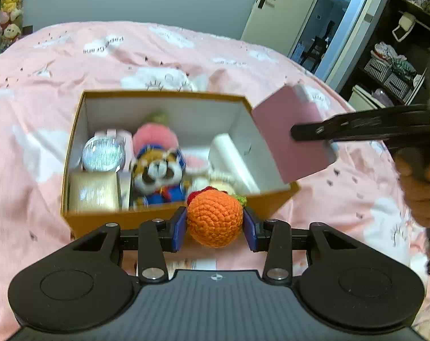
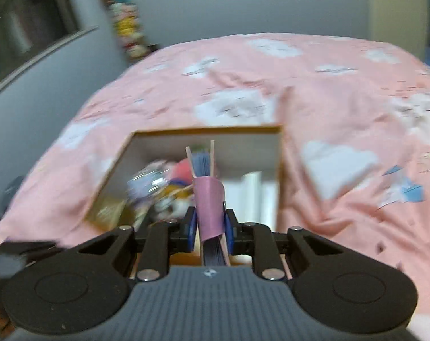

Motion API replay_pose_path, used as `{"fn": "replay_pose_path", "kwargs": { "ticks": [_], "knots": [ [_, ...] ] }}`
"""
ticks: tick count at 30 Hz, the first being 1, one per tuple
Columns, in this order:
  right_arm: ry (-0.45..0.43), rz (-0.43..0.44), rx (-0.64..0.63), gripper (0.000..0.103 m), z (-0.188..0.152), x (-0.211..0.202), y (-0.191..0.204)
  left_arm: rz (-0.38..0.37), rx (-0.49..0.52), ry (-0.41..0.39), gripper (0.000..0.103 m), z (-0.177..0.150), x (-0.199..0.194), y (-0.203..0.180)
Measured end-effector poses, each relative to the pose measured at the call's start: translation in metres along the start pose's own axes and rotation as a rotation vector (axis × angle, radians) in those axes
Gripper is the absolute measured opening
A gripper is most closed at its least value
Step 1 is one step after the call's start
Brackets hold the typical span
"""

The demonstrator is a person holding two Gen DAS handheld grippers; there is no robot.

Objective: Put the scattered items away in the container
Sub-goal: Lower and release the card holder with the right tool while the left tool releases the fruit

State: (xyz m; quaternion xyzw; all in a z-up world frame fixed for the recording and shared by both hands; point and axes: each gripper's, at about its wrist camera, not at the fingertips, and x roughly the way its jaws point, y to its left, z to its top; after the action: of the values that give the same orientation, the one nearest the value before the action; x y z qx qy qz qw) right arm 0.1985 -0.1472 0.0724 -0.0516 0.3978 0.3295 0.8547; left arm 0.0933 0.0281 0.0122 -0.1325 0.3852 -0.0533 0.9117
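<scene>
My left gripper [image 1: 215, 228] is shut on an orange crocheted ball [image 1: 214, 213] with a red and green tuft, held just above the near wall of the open cardboard box [image 1: 161, 94]. My right gripper [image 2: 210, 227] is shut on a pink-covered notebook [image 2: 208, 199], gripped across its spine, with its pages fanning toward the box [image 2: 209, 128]. In the left wrist view the notebook [image 1: 291, 139] hangs over the box's right wall, with the right gripper [image 1: 297, 132] side-on. The box holds a red panda plush [image 1: 158, 170], a pink plush, a round silvery jar [image 1: 103, 153], a beige case and a white tube.
The box sits on a bed with a pink cloud-print cover [image 1: 72, 65]. A person's hand [image 1: 422, 190] grips the right tool at the right edge. Behind are a grey wall, a column of plush toys [image 1: 11, 8], an open door and dark shelves [image 1: 399, 65].
</scene>
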Motion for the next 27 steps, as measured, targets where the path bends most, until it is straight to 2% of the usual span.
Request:
{"fn": "replay_pose_path", "kwargs": {
  "ticks": [6, 10, 15, 23, 27],
  "knots": [
    [0.148, -0.112, 0.098, 0.022, 0.021, 0.054, -0.012, 0.018, 0.012, 0.006, 0.047, 0.033, 0.011, 0.006],
    [0.194, -0.185, 0.104, 0.023, 0.016, 0.069, -0.017, 0.007, -0.004, 0.011, 0.047, 0.035, 0.023, 0.015],
    [0.205, -0.256, 0.029, 0.024, 0.018, 0.077, -0.003, -0.01, -0.018, 0.014, 0.047, 0.034, 0.032, 0.023],
    [0.25, -0.288, -0.002, 0.025, 0.024, 0.083, 0.0, -0.026, -0.038, 0.025, 0.047, 0.047, 0.041, 0.03],
    [0.312, -0.274, 0.03, 0.024, 0.021, 0.088, -0.011, -0.024, -0.015, 0.021, 0.047, 0.052, 0.045, 0.027]
  ]
}}
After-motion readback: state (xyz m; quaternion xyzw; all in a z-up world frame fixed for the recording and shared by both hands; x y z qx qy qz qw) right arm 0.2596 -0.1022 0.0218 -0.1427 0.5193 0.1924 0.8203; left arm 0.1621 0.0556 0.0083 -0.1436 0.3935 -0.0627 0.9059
